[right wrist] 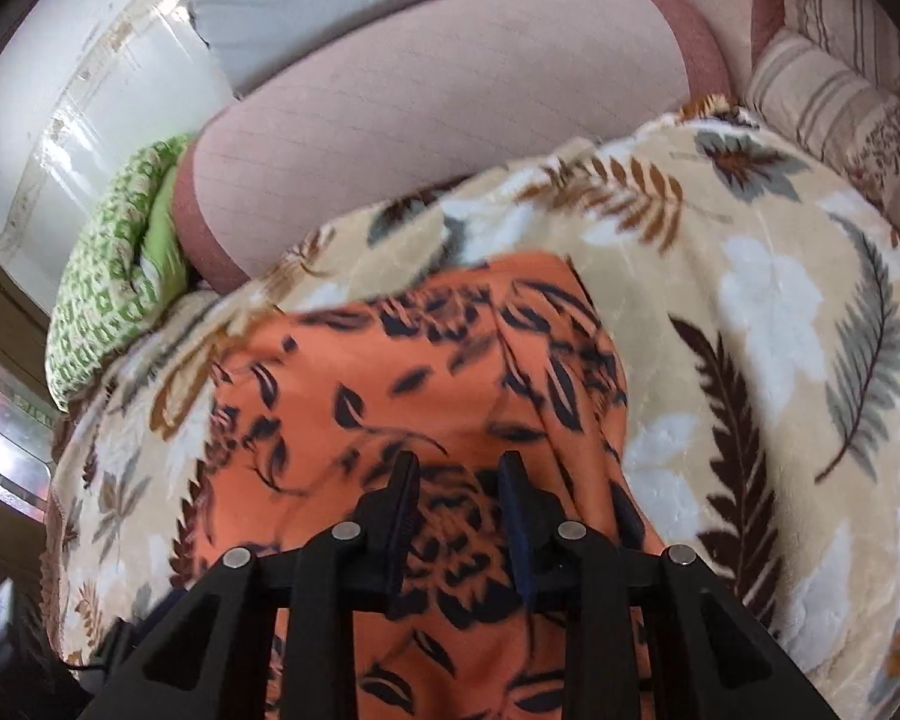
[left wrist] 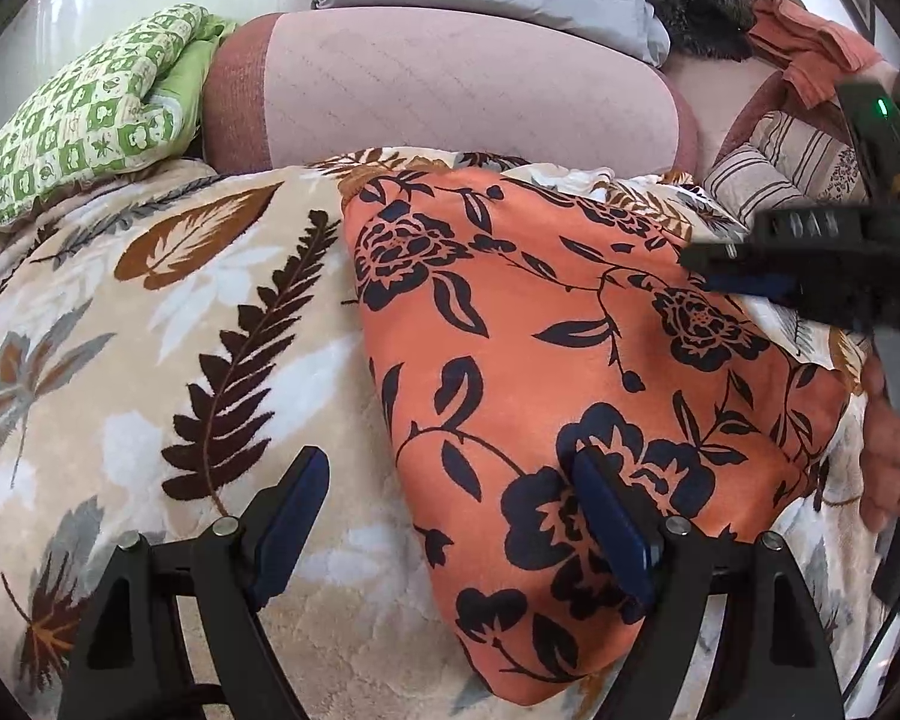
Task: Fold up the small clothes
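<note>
Left gripper (left wrist: 450, 516), jaws wide, straddles the near-left edge of the orange floral garment (left wrist: 570, 360) spread on the leaf-print blanket (left wrist: 150, 330). Right gripper (right wrist: 459, 480), jaws narrow over the cloth; grip uncertain, probably to fold.

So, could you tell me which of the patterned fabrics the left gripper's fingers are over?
The orange cloth with dark flowers; the left gripper straddles its edge, unlike the green checked quilt.

I find no legible text, labels, brands or numbers in either wrist view; all the fabric prints are purely decorative.
</note>
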`<state>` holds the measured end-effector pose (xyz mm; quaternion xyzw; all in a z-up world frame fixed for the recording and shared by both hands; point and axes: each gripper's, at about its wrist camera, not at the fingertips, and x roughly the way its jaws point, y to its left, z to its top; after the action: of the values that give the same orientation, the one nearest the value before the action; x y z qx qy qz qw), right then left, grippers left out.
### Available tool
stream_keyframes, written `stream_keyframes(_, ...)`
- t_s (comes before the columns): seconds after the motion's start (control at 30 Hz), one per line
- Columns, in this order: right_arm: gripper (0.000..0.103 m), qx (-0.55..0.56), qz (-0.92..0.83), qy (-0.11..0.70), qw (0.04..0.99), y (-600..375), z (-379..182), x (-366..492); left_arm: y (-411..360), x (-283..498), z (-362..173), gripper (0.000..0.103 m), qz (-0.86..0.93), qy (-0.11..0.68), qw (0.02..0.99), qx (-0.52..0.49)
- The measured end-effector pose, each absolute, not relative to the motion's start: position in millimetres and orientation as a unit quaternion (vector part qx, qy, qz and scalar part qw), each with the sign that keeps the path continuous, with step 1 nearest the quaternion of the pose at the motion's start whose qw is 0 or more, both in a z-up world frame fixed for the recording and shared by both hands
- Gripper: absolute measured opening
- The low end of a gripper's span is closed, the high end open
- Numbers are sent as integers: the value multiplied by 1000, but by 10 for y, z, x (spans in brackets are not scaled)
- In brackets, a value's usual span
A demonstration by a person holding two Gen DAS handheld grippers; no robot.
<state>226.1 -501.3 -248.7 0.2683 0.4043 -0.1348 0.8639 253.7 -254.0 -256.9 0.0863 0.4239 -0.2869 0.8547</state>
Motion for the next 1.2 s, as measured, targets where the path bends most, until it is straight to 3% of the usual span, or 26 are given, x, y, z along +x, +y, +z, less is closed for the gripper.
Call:
stream_keyframes(0.2, 32, 270, -152, 398, 864, -5139, -2451, 2775, -2555, 2568, -2590, 87, -285, 427, 854, 85)
stream_keyframes(0.33, 32, 278, -164, 473, 819, -5262, -2931, 3270, -2556, 2595, -2605, 87, -286, 433, 851, 79)
stream_keyframes(0.43, 33, 207, -172, 488, 830, -5079, -2774, 3422, -2551, 2606, -2606, 87, -286, 436, 850, 76)
stream_keyframes(0.63, 33, 198, -47, 459, 865, -4584, -2474, 3633, -2545, 2606, -2609, 87, -286, 439, 849, 74)
stream_keyframes(0.8, 34, 170, -6, 520, 837, -4242, -2859, 3936, -2551, 2615, -2614, 87, -284, 439, 849, 76)
stream_keyframes(1.1, 34, 197, -31, 482, 853, -4454, -2455, 3010, -2540, 2609, -2610, 87, -280, 445, 848, 69)
stream_keyframes(1.2, 42, 187, -60, 471, 860, -4486, -2377, 2516, -2535, 2581, -2602, 87, -279, 445, 848, 68)
